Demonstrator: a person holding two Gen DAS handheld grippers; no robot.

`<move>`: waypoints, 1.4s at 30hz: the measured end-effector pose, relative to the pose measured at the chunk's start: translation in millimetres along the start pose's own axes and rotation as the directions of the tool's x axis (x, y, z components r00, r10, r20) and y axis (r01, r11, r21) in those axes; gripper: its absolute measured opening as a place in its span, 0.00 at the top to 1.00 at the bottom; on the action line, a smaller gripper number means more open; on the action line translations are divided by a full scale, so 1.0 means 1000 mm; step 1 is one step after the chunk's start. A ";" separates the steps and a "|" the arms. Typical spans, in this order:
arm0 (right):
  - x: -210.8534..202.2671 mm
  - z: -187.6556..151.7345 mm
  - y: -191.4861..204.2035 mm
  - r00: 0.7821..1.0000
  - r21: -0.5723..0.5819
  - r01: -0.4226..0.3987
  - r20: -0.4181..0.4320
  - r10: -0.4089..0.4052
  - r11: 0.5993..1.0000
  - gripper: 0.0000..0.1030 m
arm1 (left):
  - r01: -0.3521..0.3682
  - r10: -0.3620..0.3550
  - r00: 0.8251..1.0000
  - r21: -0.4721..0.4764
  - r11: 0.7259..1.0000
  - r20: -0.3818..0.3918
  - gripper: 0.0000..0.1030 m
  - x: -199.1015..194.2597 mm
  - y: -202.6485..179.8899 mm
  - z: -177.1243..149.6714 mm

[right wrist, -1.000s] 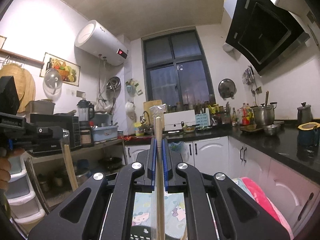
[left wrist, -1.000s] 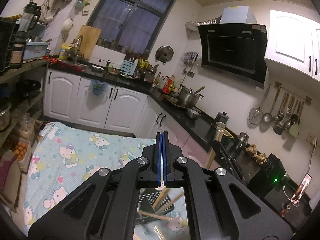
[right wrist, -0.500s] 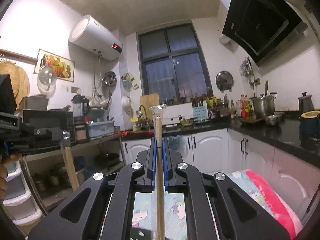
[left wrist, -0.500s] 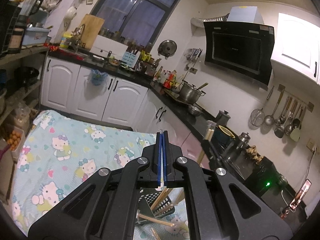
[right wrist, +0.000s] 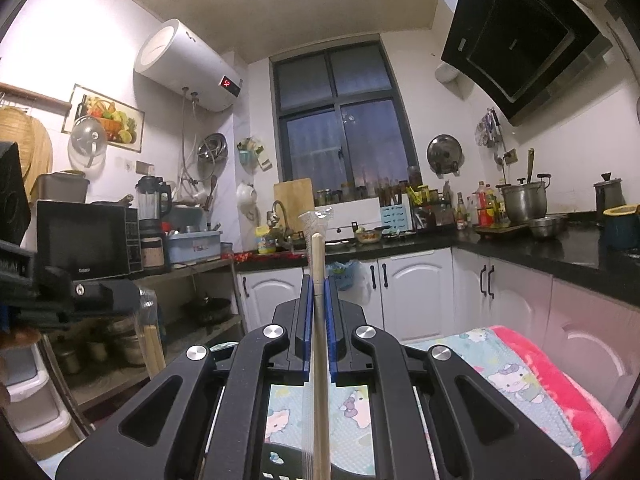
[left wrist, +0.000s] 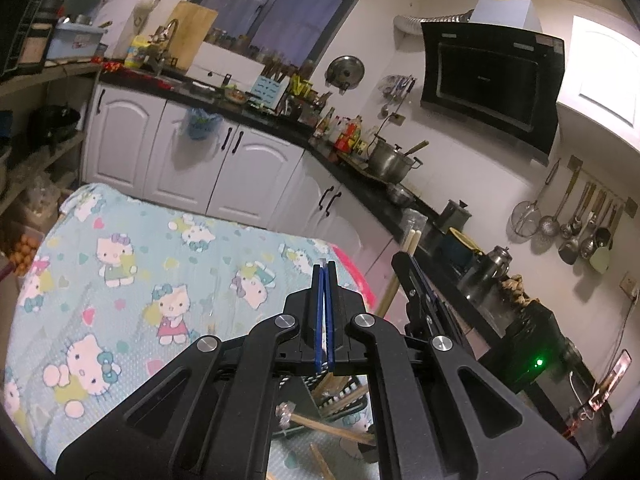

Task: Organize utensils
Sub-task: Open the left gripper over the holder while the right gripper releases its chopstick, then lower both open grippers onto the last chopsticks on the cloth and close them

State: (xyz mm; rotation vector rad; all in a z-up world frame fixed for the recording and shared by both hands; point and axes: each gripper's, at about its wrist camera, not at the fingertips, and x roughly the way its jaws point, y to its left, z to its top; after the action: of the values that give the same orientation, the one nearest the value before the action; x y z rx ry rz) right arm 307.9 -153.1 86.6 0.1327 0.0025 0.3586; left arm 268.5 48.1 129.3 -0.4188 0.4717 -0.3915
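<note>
While the right claw [right wrist: 318, 280] pinches wrapped chopsticks [right wrist: 317, 248] pointing to twelve o'clock, the left claw [left wrist: 325, 270] stays shut and empty. Both have sunk toward the cartoon-print cloth [left wrist: 132, 264]; the basket [left wrist: 344, 394] at six o'clock seems the likely drop.

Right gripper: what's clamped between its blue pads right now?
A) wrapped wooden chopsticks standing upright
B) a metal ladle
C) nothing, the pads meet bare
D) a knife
A: in the right wrist view the right gripper is shut on plastic-wrapped wooden chopsticks that rise above its fingertips.
</note>
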 end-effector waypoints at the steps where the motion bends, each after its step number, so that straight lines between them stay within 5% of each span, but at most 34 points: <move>1: 0.002 -0.003 0.001 1.000 0.002 0.005 -0.007 -0.004 1.000 0.92 | -0.002 0.002 1.000 -0.002 1.000 -0.002 1.00 0.001 0.002 -0.002; 4: 0.002 -0.010 -0.002 1.000 0.016 0.006 -0.019 -0.006 1.000 0.73 | -0.007 0.007 1.000 0.000 1.000 -0.015 1.00 0.004 0.005 -0.010; 8: -0.006 -0.012 -0.010 0.999 0.036 0.010 -0.035 -0.009 0.999 0.69 | -0.023 0.024 0.999 0.003 1.000 -0.030 1.00 0.005 0.009 -0.020; 10: -0.012 -0.011 -0.015 0.999 0.054 0.007 -0.041 -0.005 0.999 0.64 | -0.028 0.028 0.999 -0.007 1.000 -0.031 0.90 0.002 0.011 -0.023; 12: -0.019 -0.009 -0.019 0.999 0.068 0.012 -0.050 -0.008 0.998 0.61 | -0.037 0.037 0.999 -0.004 0.999 -0.022 0.69 -0.003 0.011 -0.025; 14: -0.024 -0.007 -0.022 0.997 0.080 0.012 -0.070 -0.007 0.997 0.55 | -0.049 0.049 0.999 0.009 0.999 -0.011 0.65 -0.009 0.009 -0.027; 23: -0.057 -0.005 -0.034 0.982 0.151 0.038 -0.190 -0.009 0.988 0.45 | -0.128 0.127 0.992 0.033 0.991 0.022 0.12 -0.043 0.008 -0.041; 36: -0.106 -0.011 -0.021 0.946 0.126 -0.023 -0.318 0.062 0.992 0.33 | -0.201 0.202 0.979 0.054 0.978 -0.013 0.10 -0.067 0.002 -0.085; 42: -0.120 -0.019 -0.003 0.912 0.098 -0.077 -0.396 0.109 0.992 0.33 | -0.213 0.216 0.975 0.063 0.975 -0.047 0.10 -0.069 0.001 -0.105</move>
State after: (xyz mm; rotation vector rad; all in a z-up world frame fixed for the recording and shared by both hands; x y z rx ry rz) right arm 195.7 -195.5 64.7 0.1374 0.4193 0.4768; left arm 159.0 49.5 68.2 -0.2982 0.5511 -0.2067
